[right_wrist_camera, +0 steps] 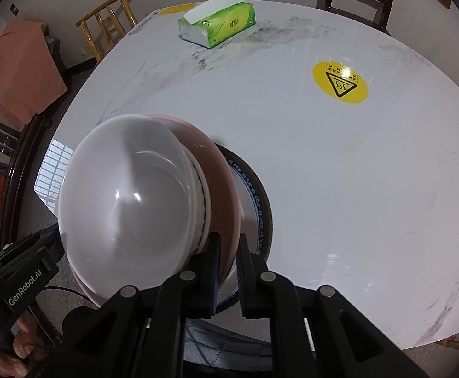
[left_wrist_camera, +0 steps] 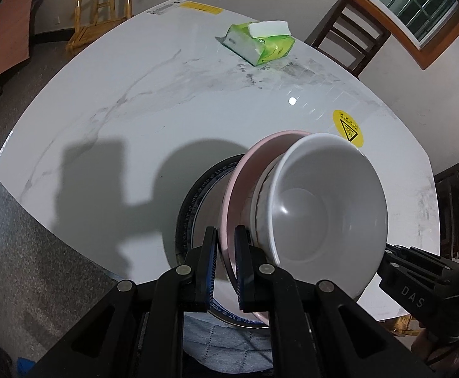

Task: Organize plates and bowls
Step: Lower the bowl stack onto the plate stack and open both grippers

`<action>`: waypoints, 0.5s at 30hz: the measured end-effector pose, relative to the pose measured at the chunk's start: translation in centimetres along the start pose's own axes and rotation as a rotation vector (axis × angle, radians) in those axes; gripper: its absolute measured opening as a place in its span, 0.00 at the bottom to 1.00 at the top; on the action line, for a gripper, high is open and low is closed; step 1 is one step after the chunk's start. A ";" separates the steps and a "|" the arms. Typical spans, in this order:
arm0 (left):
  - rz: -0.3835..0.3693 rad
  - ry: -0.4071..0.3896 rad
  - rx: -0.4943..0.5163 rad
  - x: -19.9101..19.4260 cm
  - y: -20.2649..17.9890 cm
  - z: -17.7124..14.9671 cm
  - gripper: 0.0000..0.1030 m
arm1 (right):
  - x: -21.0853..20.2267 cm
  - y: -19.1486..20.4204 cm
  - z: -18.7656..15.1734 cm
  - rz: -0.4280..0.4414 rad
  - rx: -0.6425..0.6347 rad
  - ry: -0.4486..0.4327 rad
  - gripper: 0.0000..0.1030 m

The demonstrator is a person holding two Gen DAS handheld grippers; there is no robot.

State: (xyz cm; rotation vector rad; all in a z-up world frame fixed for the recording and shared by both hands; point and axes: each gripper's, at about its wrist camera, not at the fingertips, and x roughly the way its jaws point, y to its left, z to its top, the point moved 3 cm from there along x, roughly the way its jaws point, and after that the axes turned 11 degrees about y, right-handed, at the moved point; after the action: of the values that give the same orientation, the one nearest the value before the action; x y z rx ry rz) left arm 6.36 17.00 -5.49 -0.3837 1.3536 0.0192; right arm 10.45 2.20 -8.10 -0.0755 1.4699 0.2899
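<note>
A white bowl (left_wrist_camera: 327,201) sits nested on another white ribbed bowl (left_wrist_camera: 259,208), both carried on a pink plate (left_wrist_camera: 245,176). Below it lies a blue-patterned plate (left_wrist_camera: 198,201) on the marble table (left_wrist_camera: 135,100). My left gripper (left_wrist_camera: 226,252) is shut on the pink plate's rim at one side. My right gripper (right_wrist_camera: 228,261) is shut on the pink plate (right_wrist_camera: 220,173) at the opposite side, with the white bowl (right_wrist_camera: 125,195) to its left and the blue-patterned plate (right_wrist_camera: 254,195) below. The stack is tilted in both views.
A green tissue box (left_wrist_camera: 261,41) lies at the table's far side, also in the right wrist view (right_wrist_camera: 220,25). A yellow warning sticker (right_wrist_camera: 339,82) is on the table. Wooden chairs (left_wrist_camera: 346,31) stand around the table; a bamboo chair (left_wrist_camera: 103,3) is behind it.
</note>
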 end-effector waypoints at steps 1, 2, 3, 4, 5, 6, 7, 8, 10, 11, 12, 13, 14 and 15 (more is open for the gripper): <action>-0.001 0.002 0.001 0.0 0.1 0.0 0.07 | 0.1 0.1 0.0 -0.001 0.001 0.002 0.10; -0.004 0.005 -0.002 0.1 0.2 0.0 0.07 | 0.2 0.1 0.0 -0.001 0.001 0.004 0.10; -0.005 0.008 -0.002 0.2 0.3 0.1 0.07 | 0.3 0.2 -0.2 -0.001 0.001 0.005 0.10; -0.007 0.011 -0.001 0.4 0.4 0.1 0.07 | 0.4 0.3 -0.2 0.000 0.003 0.007 0.10; -0.009 0.009 -0.002 0.4 0.5 0.0 0.07 | 0.5 0.2 -0.3 0.000 0.004 0.010 0.10; -0.011 0.008 -0.002 0.5 0.5 0.1 0.06 | 0.5 0.3 -0.3 0.002 0.002 0.003 0.10; -0.015 0.008 -0.001 0.5 0.6 0.1 0.06 | 0.4 0.3 -0.3 0.002 0.005 0.000 0.10; -0.014 0.006 -0.001 0.5 0.6 0.0 0.06 | 0.4 0.3 -0.4 0.001 0.007 -0.002 0.11; -0.001 -0.002 0.013 0.5 0.5 0.0 0.06 | 0.4 0.4 -0.4 0.000 -0.001 -0.007 0.12; 0.005 -0.010 0.022 0.5 0.4 -0.1 0.06 | 0.4 0.5 -0.4 -0.002 -0.001 -0.007 0.13; 0.011 -0.018 0.029 0.4 0.3 0.0 0.06 | 0.4 0.6 -0.4 -0.007 -0.005 -0.008 0.13; 0.020 -0.024 0.036 0.4 0.2 0.0 0.06 | 0.4 0.6 -0.4 -0.012 -0.006 -0.011 0.13; 0.026 -0.027 0.042 0.4 0.2 0.0 0.06 | 0.4 0.6 -0.4 -0.012 -0.004 -0.016 0.13; 0.029 -0.035 0.042 0.3 0.2 0.0 0.06 | 0.4 0.6 -0.4 -0.011 -0.003 -0.017 0.13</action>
State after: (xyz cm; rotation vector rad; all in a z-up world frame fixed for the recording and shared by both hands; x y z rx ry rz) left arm 6.38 17.07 -5.84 -0.3263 1.3229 0.0215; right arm 9.94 2.72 -8.47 -0.0831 1.4516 0.2827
